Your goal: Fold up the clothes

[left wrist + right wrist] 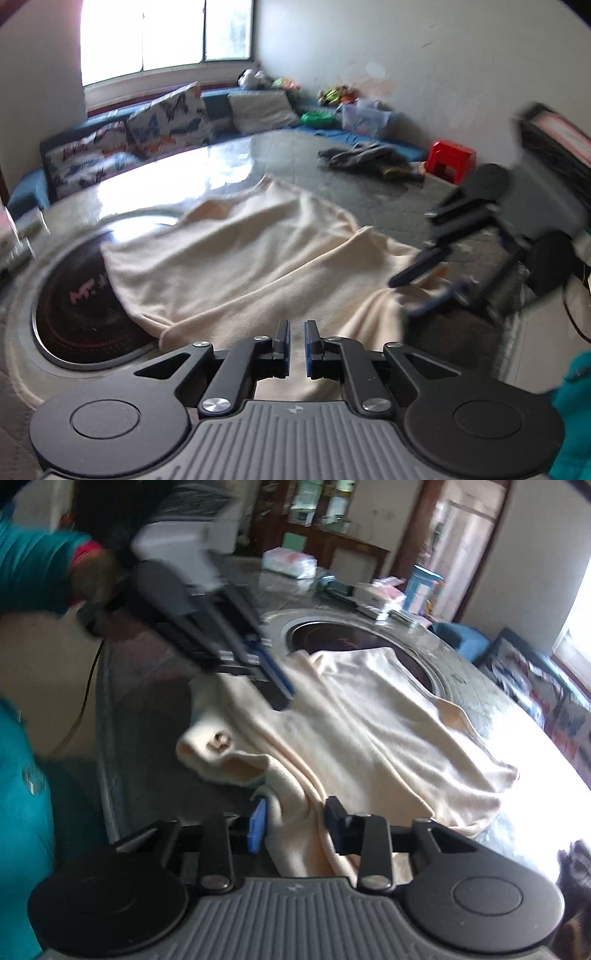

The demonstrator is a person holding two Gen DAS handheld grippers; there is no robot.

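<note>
Soft cream fleece garment [240, 254], glossy stone table [207, 173]

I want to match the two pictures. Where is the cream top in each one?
Left wrist view: the cream top lies spread across the middle, beyond the left gripper.
Right wrist view: the same top fills the middle, and one bunched edge runs down between the right gripper's fingers.
Shared landmark: the dark round plate set into the table, partly under the top.
</note>
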